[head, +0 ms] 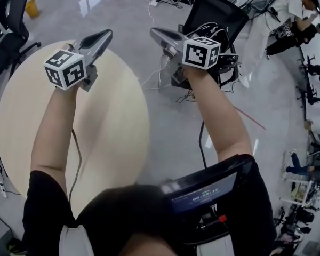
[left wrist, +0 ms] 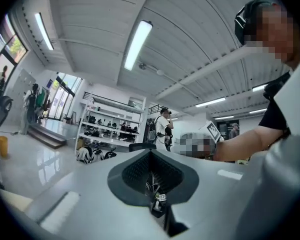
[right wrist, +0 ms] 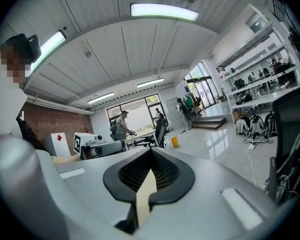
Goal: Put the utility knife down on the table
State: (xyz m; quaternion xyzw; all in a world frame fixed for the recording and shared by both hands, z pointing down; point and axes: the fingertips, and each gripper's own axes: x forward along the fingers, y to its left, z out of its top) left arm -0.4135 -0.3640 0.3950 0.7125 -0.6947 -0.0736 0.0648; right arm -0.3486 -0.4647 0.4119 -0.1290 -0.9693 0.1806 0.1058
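Observation:
No utility knife shows in any view. Both grippers are held up level above the floor and point away from me. My left gripper (head: 108, 33) hangs over the far edge of the round beige table (head: 114, 132), its jaws shut with nothing between them. In the left gripper view, the left gripper (left wrist: 151, 155) shows only a thin slit below its pads. My right gripper (head: 154, 33) is past the table's right edge, in front of a black office chair (head: 213, 15). In its own view the right gripper (right wrist: 151, 155) is shut and empty.
The black office chair carries tangled cables. A person (head: 288, 9) bends over at the far right among chairs. Another chair (head: 8, 36) and a yellow bin (head: 32, 8) stand at the far left. A screen device (head: 205, 188) hangs on my chest. Shelves (left wrist: 110, 126) line the wall.

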